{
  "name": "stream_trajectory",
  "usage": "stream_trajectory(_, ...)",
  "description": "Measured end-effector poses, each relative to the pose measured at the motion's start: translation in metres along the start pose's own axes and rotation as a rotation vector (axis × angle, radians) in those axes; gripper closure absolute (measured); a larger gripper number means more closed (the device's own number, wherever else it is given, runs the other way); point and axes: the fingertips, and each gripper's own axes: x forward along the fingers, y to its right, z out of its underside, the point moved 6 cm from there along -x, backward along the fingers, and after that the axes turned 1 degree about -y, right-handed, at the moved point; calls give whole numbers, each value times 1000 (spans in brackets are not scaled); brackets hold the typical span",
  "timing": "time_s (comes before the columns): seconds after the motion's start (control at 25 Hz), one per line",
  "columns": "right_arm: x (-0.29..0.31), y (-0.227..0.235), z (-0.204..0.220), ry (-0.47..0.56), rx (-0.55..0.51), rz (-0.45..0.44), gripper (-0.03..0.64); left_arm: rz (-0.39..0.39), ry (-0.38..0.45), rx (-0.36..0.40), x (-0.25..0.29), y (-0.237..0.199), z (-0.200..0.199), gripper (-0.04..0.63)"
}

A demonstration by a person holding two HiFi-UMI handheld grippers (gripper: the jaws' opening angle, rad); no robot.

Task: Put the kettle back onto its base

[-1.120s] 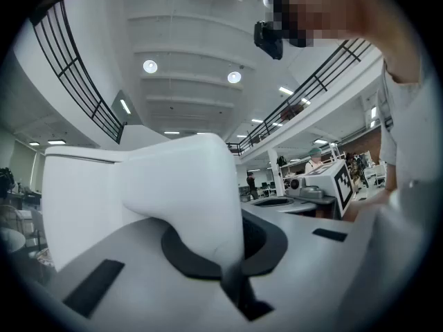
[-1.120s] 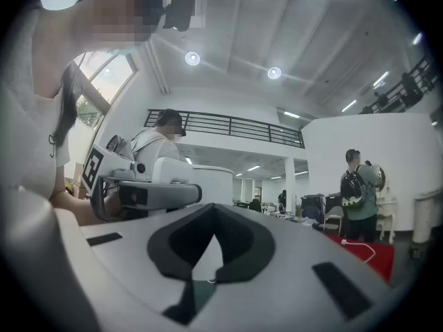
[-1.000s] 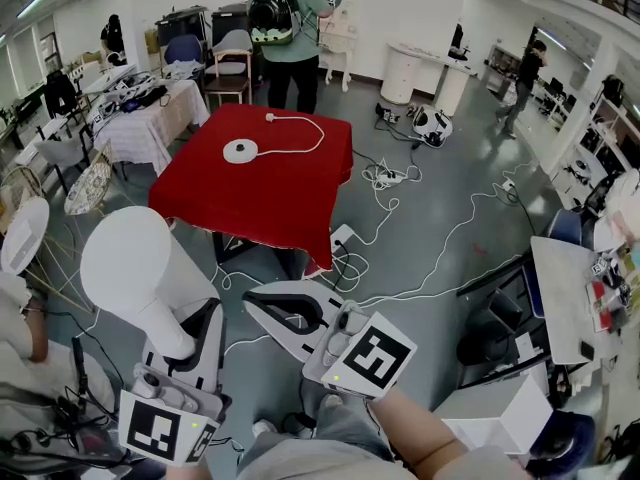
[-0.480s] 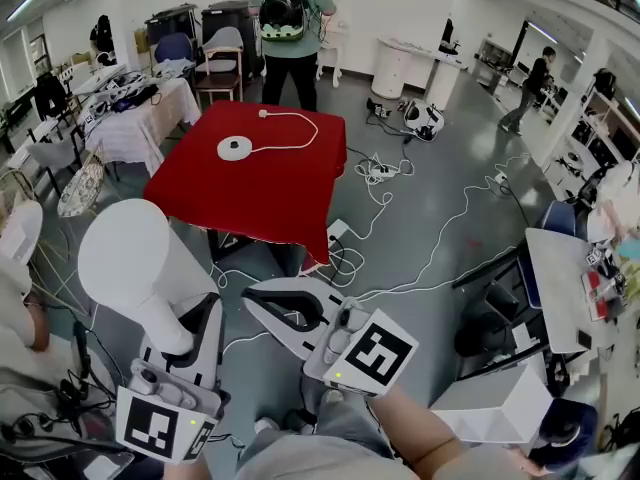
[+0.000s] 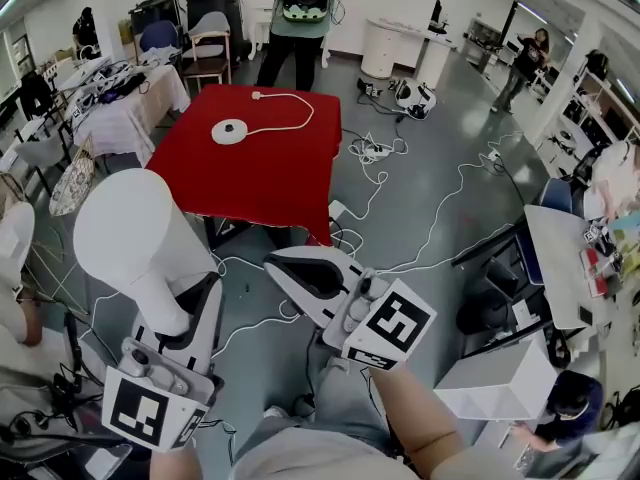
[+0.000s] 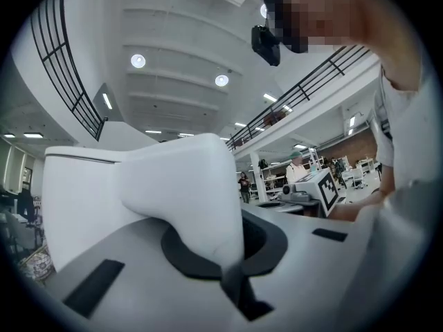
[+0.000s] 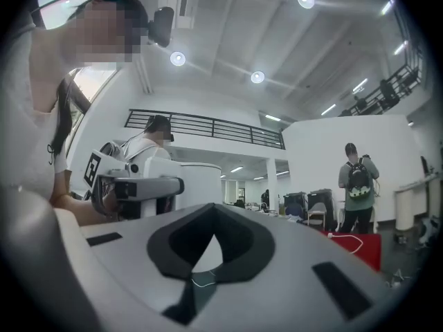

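The white kettle (image 5: 135, 243) hangs by its handle in my left gripper (image 5: 195, 306), which is shut on it at the lower left of the head view. In the left gripper view the kettle (image 6: 138, 192) fills the space above the closed jaws of the left gripper (image 6: 232, 254). Its round white base (image 5: 230, 130) lies on the red table (image 5: 280, 183) ahead, with a white cord (image 5: 290, 118) running off it. My right gripper (image 5: 285, 268) is shut and empty beside the kettle, over the floor. In the right gripper view the right gripper (image 7: 201, 254) points toward the red table (image 7: 360, 244).
A person with a backpack (image 5: 305, 3) stands behind the table. Cables (image 5: 400, 198) trail across the grey floor to its right. A cluttered table (image 5: 120, 98) and chairs stand at the left, desks (image 5: 570, 268) at the right.
Both grippers and the kettle have come closer to the red table, which now sits a little higher and nearer in the head view. The right gripper has shifted rightward and upward in the picture.
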Motion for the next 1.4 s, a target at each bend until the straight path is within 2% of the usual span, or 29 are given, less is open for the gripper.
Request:
stream_trajectory(0.24,11,53,3,24,-8,-28,611,-31,21,-13,50,-23,7,589)
stream_trajectory(0.64,42,184,2,-6,-25,-195,611,-142,34,4,173,-54,14,589)
stream_trajectory(0.84,44,233,4,-15,-42,-265,611,-188,41,28,220,-62,19,589)
stream_trajectory(1.16,63,272,15,-9,-19,-293,611,-201,17,54,256,-91,25,589)
stream_trajectory(1.4,95,296,24,-17,-24,-255,611,-156,11,57,275,-131,36,589)
